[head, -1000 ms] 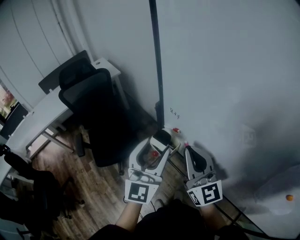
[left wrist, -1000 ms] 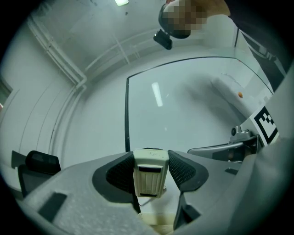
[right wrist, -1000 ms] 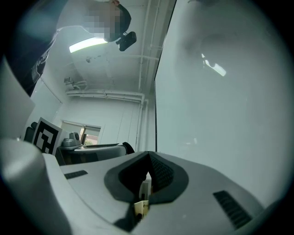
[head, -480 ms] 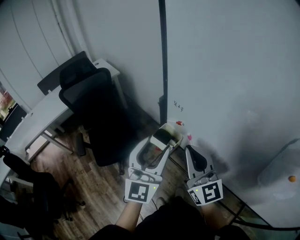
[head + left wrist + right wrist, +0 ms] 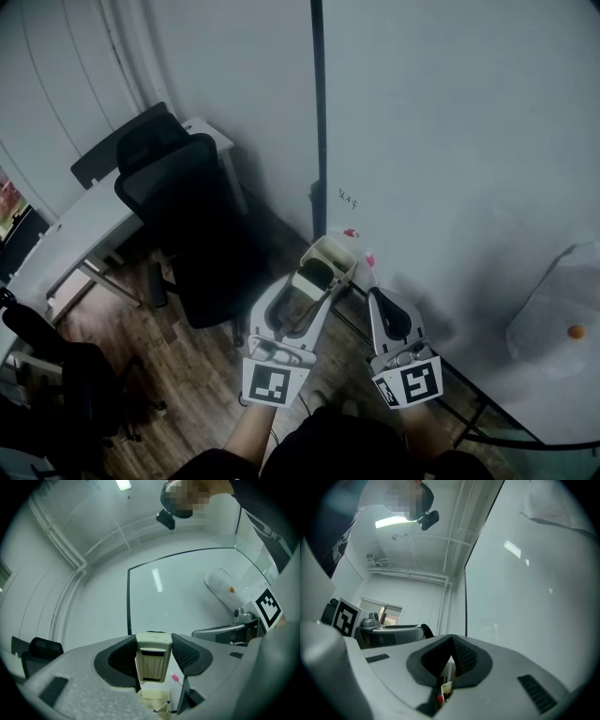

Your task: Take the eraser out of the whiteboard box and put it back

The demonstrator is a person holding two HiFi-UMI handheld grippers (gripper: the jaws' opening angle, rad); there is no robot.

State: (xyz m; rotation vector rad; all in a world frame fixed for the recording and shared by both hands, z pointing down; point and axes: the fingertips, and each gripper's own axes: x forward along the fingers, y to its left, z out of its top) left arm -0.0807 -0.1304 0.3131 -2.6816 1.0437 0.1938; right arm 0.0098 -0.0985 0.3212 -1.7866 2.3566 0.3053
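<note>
Eraser (image 5: 153, 665) cream, dk stripe; box (image 5: 155, 700) cream; left gripper (image 5: 153, 649) lt grey, blk dotted pads; marker cube (image 5: 275, 384) blk/wht squares; whiteboard (image 5: 450, 141) wht, blk edge; chair (image 5: 183, 216) blk; floor (image 5: 197, 375) brown wood grain

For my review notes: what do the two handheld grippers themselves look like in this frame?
Both the left gripper and right gripper have pale grey plastic bodies, each ending in a white cube with black square markers. Their tongs carry black textured pads. No cables are visible.

My views were dim and bluish; a ceiling lamp (image 5: 123, 484) glared on the whiteboard (image 5: 187, 588), edges bowed, perhaps slightly soft.
</note>
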